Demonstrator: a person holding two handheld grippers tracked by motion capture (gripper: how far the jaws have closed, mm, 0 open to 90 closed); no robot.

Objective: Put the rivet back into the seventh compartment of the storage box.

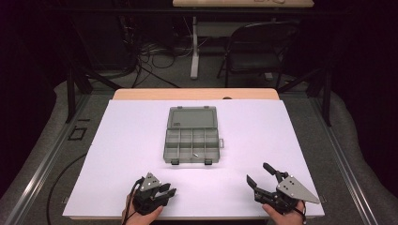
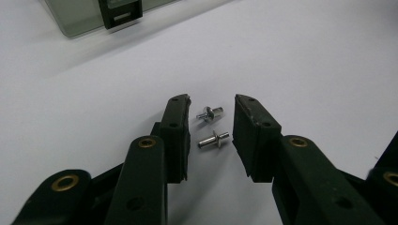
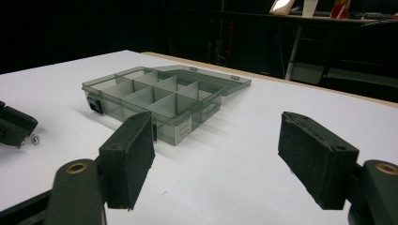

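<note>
Each claw is matte black, with brass-ringed holes along its links and dark, worn rubber pads. The left claw (image 1: 170, 191) and right claw (image 1: 257, 172) each carry a grey three-cornered plate; a black cable trails from the left.

Two small metal pins are seen lying on the white table (image 2: 305, 61) between the pads of the left gripper (image 2: 211, 123): a nearer pin (image 2: 213, 139) and a farther pin (image 2: 210, 114). Neither pin is touched by the pads, which are held apart. A corner of the grey organiser box (image 2: 84, 21) with a black latch (image 2: 120, 13) is shown at the top left.
</note>
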